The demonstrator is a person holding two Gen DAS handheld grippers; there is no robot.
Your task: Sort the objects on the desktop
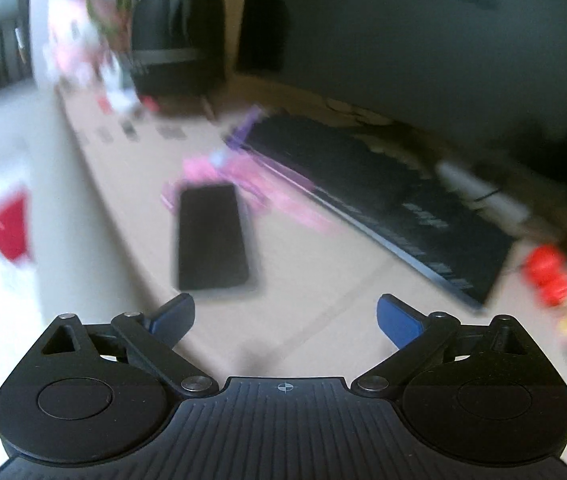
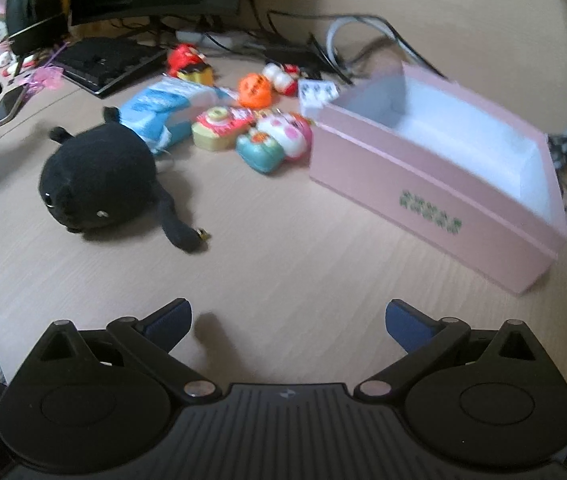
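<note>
Across the bench point(image 2: 283, 248), the pink box point(image 2: 435, 184) stands open at two o'clock from the right tongs point(image 2: 288, 320), with the black plush toy point(image 2: 99, 184) at ten o'clock and the small toys point(image 2: 251, 128) heaped at twelve, touching one another, so a grab there could drag a neighbour along. Both tongs are spread wide and carry nothing. Left tongs point(image 1: 285, 318) hang near a dark phone point(image 1: 213, 236) at eleven o'clock in a blurred view, and a hurried closing could skid it off the edge.
</note>
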